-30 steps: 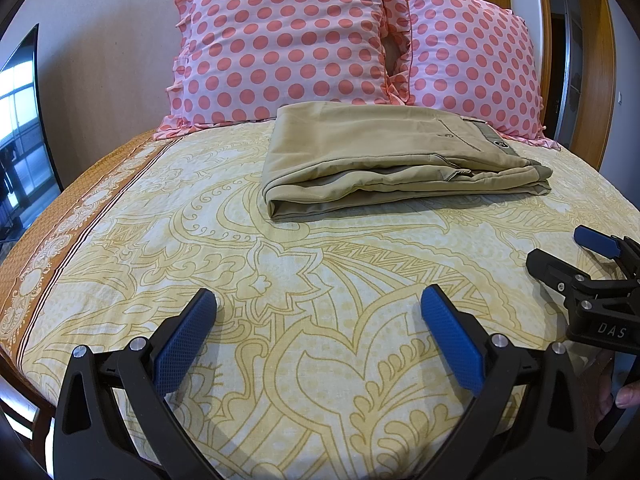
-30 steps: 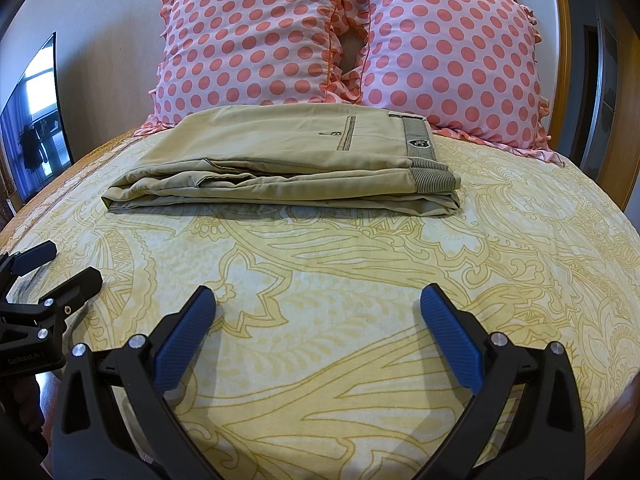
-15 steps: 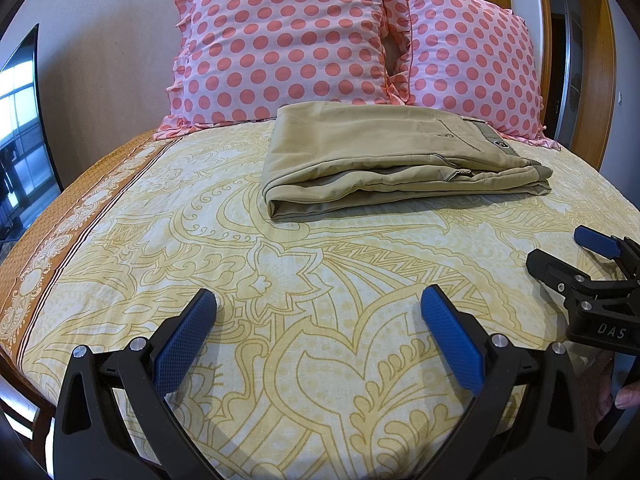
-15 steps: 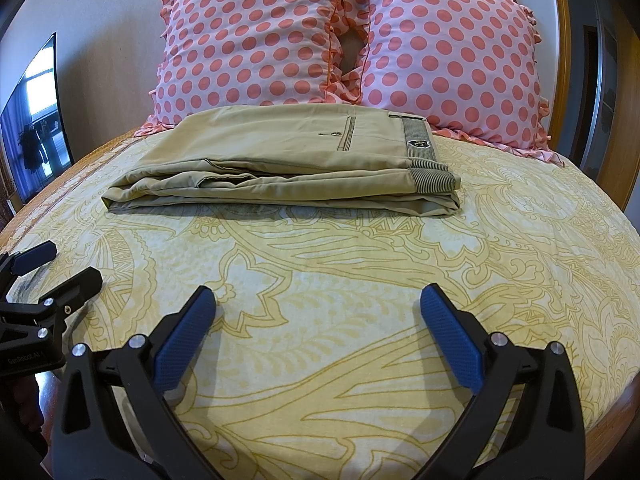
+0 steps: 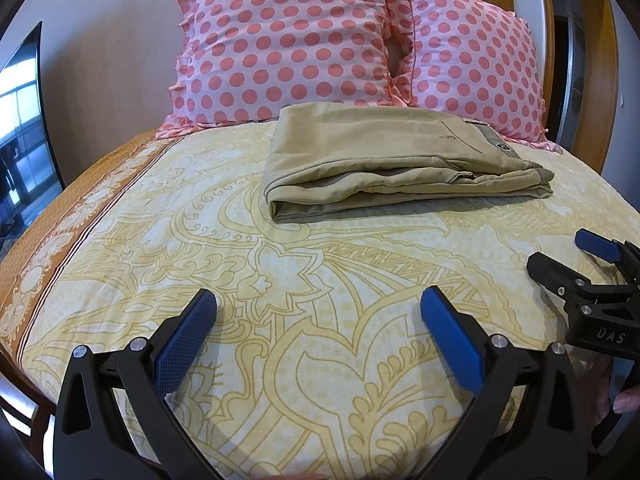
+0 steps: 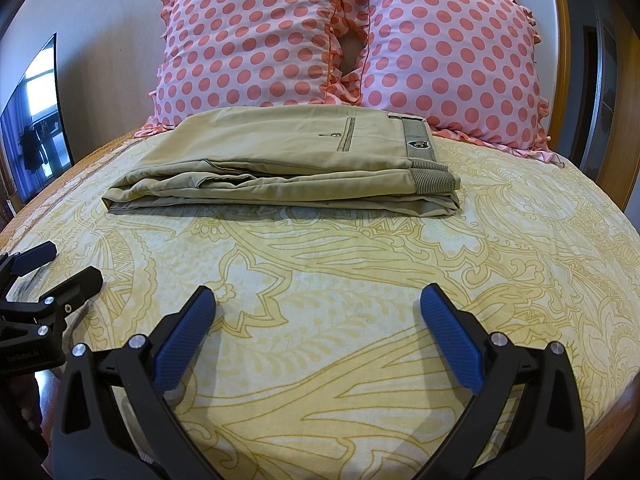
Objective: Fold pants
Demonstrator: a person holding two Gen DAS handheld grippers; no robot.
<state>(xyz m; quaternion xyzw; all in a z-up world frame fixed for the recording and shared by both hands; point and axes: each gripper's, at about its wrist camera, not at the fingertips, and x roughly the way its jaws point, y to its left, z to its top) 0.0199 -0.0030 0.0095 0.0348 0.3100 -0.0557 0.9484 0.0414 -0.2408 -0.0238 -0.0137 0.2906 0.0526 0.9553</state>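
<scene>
The left claw (image 5: 318, 312) and the right claw (image 6: 318, 312) both gape wide with nothing between their blue ribbed pads, low over the yellow paisley-patterned bed (image 5: 280, 288). Well ahead, the folded khaki cotton pants (image 6: 280, 160) lie flat just before two pink polka-dot pillows (image 6: 352, 40).

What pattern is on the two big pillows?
Pink ruffled pillows with coral-red polka dots, clearest in the right wrist view.
</scene>
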